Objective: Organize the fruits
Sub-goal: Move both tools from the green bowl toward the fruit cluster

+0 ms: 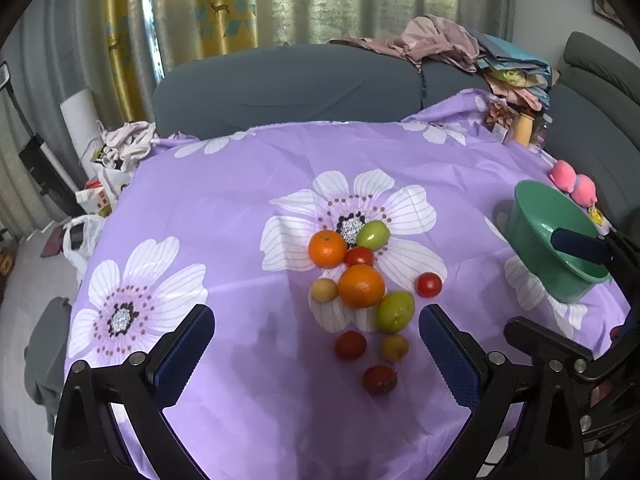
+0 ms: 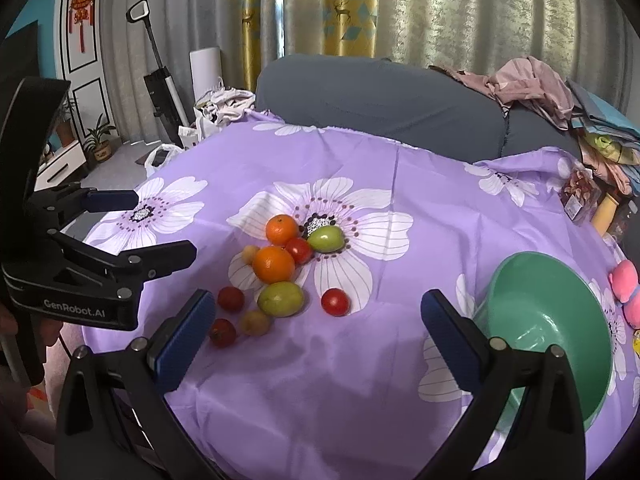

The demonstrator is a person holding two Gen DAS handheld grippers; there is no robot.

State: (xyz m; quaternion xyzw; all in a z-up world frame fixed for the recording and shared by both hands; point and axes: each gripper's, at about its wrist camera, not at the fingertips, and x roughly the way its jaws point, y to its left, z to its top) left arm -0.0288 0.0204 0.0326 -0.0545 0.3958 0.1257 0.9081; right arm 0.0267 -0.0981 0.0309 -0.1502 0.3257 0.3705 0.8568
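covering the whole tabletop, a purple cloth printed with big white flowers [image 1: 240, 208] carries everything here. next in size is the round green plastic bowl [image 2: 552, 320], sitting empty at the right edge of the tabletop, just beside the right gripper [image 2: 316, 332] and partly behind its right finger. the left gripper [image 1: 316, 356] hangs over the near edge with its fingers spread wide and nothing between them; the right gripper's fingers are equally wide and empty.

the fruit lies in a loose cluster near the middle of the cloth: two round oranges [image 1: 361, 285], two green oval fruits [image 1: 395, 311], several small red tomatoes [image 1: 429, 285] and a couple of small yellowish-brown fruits [image 1: 324, 290]. none is in the bowl yet, so the sorting looks barely begun.

what matters for the next move: the cluster sits straight ahead of the left gripper, slightly right of its centre, while from the right gripper it lies ahead and to the left, with the bowl on the opposite side. the nearest dark red tomato [image 1: 380, 379] lies closest to the left gripper's fingers, so that hand seems better placed to pick first.
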